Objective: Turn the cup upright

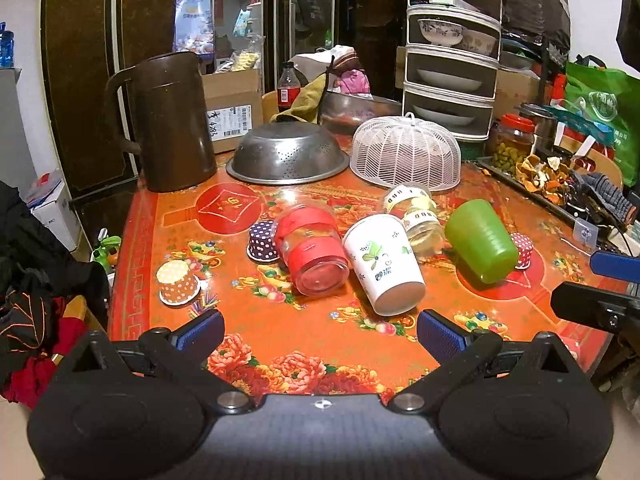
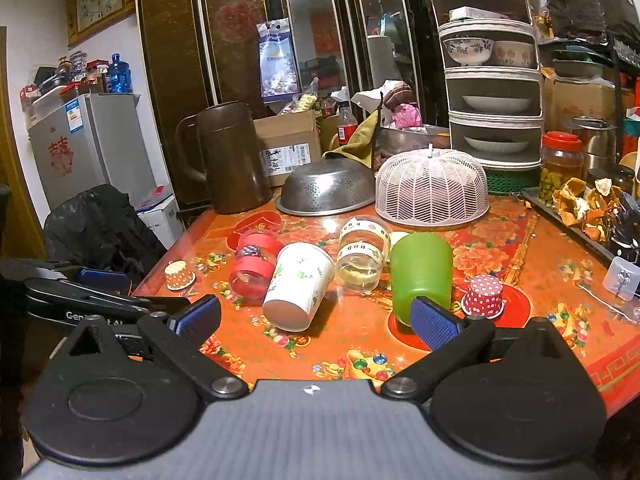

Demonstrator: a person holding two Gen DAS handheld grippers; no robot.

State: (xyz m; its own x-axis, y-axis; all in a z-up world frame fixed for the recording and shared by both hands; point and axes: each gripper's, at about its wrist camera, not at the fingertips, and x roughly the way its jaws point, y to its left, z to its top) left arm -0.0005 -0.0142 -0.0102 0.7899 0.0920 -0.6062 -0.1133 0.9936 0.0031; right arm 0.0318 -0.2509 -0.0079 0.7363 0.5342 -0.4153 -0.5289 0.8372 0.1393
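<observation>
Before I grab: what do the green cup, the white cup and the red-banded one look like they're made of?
Green cup: looks like matte, opaque plastic with faint ridges. White cup: likely paper or thin plastic, printed leaf design, dull surface. Red-banded cup: clear glass or hard plastic, see-through with glossy glints; red bands may be silicone.

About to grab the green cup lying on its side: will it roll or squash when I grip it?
The green cup lies on its tapered side, so a nudge would probably swing it in an arc toward the dotted cup. It looks like thick plastic, likely stiff and light. The glossy table may let it slide.
</observation>
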